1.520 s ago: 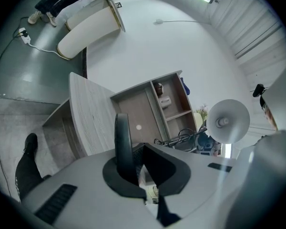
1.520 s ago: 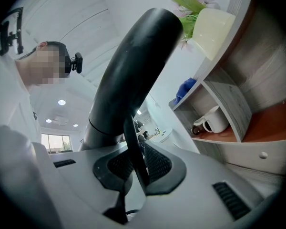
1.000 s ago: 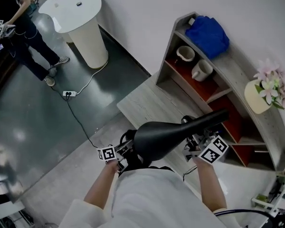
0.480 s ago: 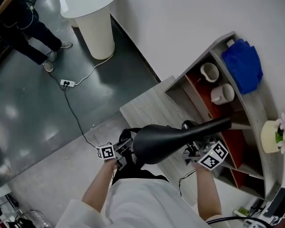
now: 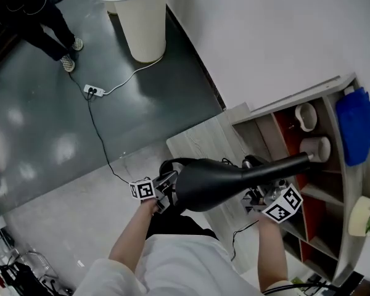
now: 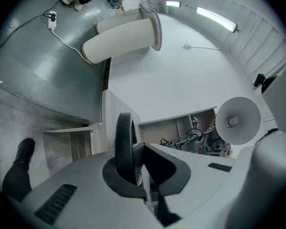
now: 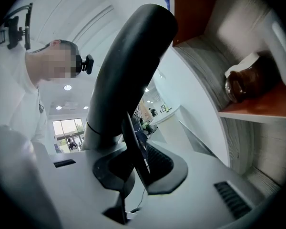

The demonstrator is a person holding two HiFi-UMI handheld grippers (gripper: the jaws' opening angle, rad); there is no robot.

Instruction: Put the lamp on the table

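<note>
Hanging between two hand-held grippers in the head view, one smooth matte-black lamp has the left hand-held gripper at its wide end and the right hand-held gripper under its tapering neck. Beyond the right one, a curved wooden shelf carries two pale mugs.

In the left gripper view, the jaws are pressed together on a thin round rim.

In the right gripper view, the jaws pinch a thin black strip beside the thick tube; which part of the lamp it is stays unclear.

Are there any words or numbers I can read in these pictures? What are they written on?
No words or numbers can be read anywhere.
Left cube and right cube: black-and-white square patterns only, no letters.
Lamp, shelf, power strip: no print that can be made out.
</note>
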